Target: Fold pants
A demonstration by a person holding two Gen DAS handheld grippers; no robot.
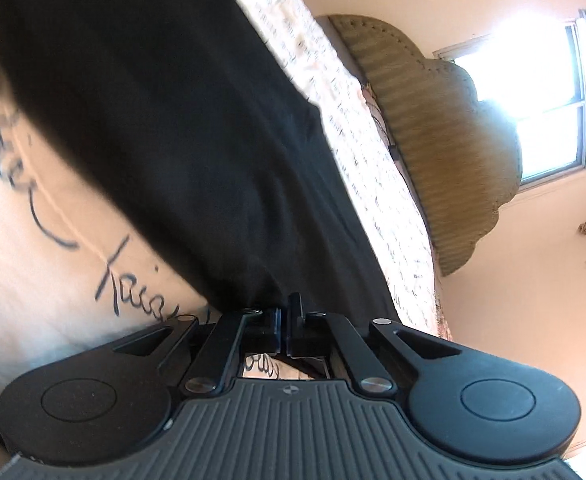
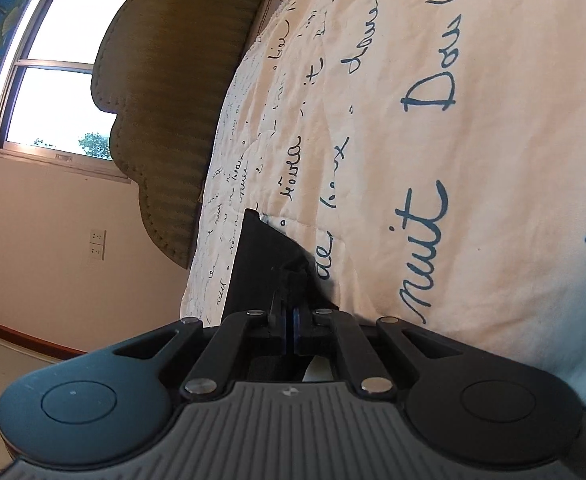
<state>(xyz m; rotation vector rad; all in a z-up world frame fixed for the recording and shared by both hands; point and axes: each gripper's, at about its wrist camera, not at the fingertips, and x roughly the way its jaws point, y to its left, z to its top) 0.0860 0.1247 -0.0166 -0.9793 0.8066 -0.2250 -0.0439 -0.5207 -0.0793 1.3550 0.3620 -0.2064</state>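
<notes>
The black pants lie spread on a cream quilt with handwritten script. My left gripper is shut on the near edge of the pants, and the cloth runs away from the jaws across the bed. In the right wrist view my right gripper is shut on another black part of the pants, a narrow flat piece that sticks out past the jaws over the quilt. Both views are rolled sideways.
An olive ribbed headboard stands at the far end of the bed; it also shows in the right wrist view. A bright window and wall sockets are on the pink wall. Floor with red skirting lies beside the bed.
</notes>
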